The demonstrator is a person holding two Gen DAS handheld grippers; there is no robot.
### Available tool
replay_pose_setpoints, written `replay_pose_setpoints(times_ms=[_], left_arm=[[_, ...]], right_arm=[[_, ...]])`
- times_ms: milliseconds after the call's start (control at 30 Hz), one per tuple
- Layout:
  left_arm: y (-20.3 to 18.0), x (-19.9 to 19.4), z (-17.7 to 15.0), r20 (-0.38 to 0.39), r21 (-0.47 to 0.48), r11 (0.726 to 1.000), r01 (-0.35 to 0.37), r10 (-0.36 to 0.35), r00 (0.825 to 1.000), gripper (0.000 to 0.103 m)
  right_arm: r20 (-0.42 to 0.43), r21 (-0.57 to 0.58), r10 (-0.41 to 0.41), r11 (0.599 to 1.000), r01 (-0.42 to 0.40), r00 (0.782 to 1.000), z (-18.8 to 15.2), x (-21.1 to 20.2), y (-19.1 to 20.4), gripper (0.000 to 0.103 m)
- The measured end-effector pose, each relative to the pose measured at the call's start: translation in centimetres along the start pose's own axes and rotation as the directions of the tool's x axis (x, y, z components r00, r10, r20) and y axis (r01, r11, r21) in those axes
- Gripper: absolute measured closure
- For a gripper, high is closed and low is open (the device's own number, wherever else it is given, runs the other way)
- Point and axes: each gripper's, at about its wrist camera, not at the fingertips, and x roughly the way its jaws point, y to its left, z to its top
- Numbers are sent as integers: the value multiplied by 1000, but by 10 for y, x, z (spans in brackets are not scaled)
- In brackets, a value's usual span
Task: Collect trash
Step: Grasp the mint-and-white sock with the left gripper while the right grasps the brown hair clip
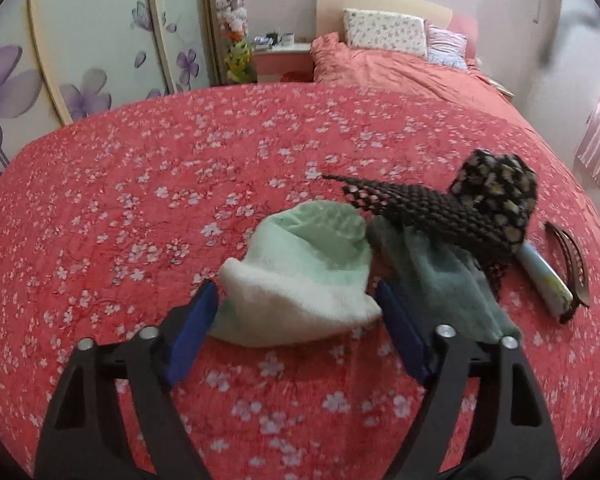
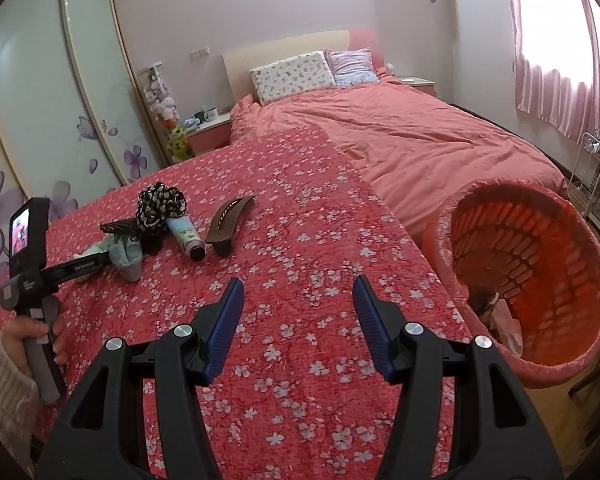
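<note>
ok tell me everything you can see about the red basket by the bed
The red basket shows only in the right wrist view, at the right edge of the flowered bedspread. It looks like plastic, round, with slotted lattice walls and a wide open mouth, lined with a thin red bag folded over its rim. It appears tilted toward the camera. Some crumpled pale and dark scraps lie at the bottom. Neither gripper touches it; its base is hidden.

soft daylight from curtained window (image 2: pixel 560 60); fisheye edges, slight blur.
</note>
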Motion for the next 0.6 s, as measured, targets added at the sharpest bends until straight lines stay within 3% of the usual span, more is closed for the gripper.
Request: replay_pose_setpoints(times_ms=[200, 267, 333, 600], left_arm=[[4, 3, 7, 17, -15, 999, 39, -38, 999, 55], [8, 3, 9, 25, -24, 998, 57, -56, 998, 75], [15, 3, 11, 27, -39, 997, 72, -71, 997, 81], [48, -15, -10, 35, -57, 998, 16, -14, 999, 82]], right_arm=[[-15, 0, 4, 1000, -4, 1000, -1, 5, 4, 46], [-19, 0, 7, 1000, -7, 1000, 0, 7, 6, 46], [-20, -5, 9, 1000, -9, 1000, 0, 8, 8, 46], [-36, -24, 21, 999, -22, 999, 5, 19, 19, 46]])
